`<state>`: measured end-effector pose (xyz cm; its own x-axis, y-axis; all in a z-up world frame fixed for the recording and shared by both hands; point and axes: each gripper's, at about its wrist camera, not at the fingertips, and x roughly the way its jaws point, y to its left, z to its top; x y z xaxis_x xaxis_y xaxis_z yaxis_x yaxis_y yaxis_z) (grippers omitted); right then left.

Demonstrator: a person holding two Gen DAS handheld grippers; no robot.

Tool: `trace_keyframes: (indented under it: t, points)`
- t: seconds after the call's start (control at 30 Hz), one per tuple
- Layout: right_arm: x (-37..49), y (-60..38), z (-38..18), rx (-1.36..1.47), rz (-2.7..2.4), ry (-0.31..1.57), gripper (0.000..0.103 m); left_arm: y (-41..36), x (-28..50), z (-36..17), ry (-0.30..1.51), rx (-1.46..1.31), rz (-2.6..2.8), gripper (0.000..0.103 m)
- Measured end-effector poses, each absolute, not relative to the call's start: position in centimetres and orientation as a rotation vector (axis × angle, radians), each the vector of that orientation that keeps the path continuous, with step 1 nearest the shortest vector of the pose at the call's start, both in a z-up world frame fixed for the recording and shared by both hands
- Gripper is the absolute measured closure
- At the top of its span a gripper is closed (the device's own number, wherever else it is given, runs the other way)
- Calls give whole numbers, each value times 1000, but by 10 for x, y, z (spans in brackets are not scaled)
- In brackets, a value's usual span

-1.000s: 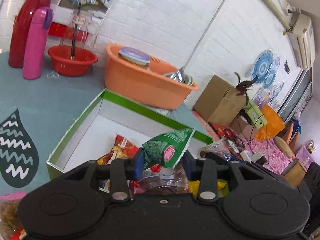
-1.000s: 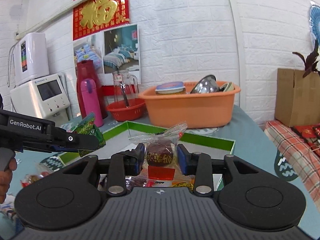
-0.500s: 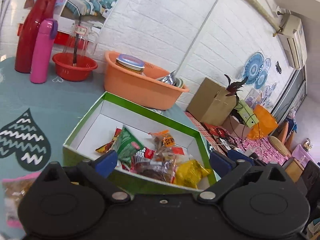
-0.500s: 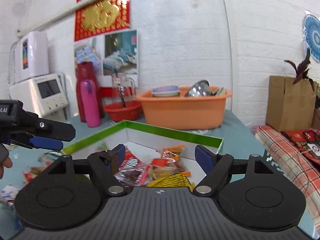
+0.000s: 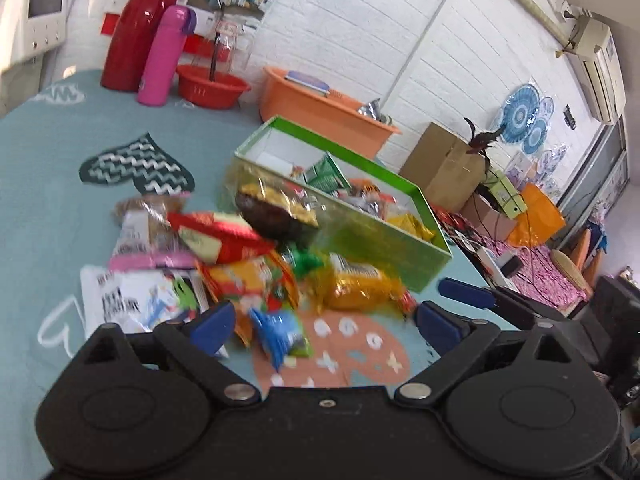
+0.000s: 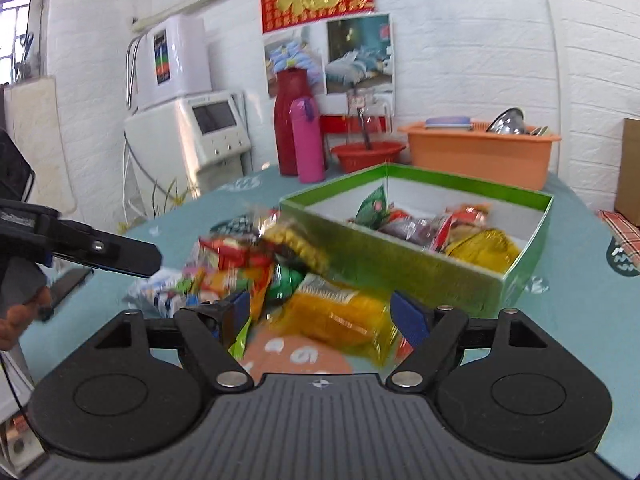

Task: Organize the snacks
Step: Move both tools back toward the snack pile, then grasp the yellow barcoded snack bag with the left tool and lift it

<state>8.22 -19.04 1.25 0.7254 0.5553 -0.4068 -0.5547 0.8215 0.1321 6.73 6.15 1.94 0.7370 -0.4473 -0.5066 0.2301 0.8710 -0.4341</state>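
A green box (image 5: pixel 372 236) holds several snack packets, among them a green one (image 5: pixel 326 174). In front of it a pile of loose snacks (image 5: pixel 224 240) lies on the teal tablecloth. My left gripper (image 5: pixel 324 322) is open just short of the pile, holding nothing, with a blue packet (image 5: pixel 280 332) lying between its fingers. The right gripper (image 6: pixel 323 314) is open wide and holds nothing. Between its fingers a yellow packet (image 6: pixel 340 312) lies on the cloth beside the green box (image 6: pixel 420 264). The left gripper (image 6: pixel 120 254) reaches in from the left of the right wrist view.
At the back stand an orange tub (image 6: pixel 480 152), a red bowl (image 6: pixel 366 156), a pink bottle (image 6: pixel 306 140) and a red flask (image 6: pixel 288 120). A white machine (image 6: pixel 208 128) is at the far left. A cardboard box (image 5: pixel 444 164) sits beyond the table's right edge.
Both grippers opened and let go of their snacks, the green packet and a dark wrapped sweet, into the box. Both then pulled back to the loose pile.
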Motion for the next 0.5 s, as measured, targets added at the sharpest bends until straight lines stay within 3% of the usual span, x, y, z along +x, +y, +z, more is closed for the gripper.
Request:
trace_keyframes:
  t: [0.43, 0.47, 0.5]
  points:
    - [125, -179, -17, -141, 593, 501, 0, -2, 150, -5, 706, -330, -487, 0]
    - [127, -179, -20, -135, 607, 516, 3, -5, 155, -10, 722, -316, -480, 0]
    - [127, -179, -21, -131, 617, 537, 16, -6, 158, -14, 729, -303, -467, 0]
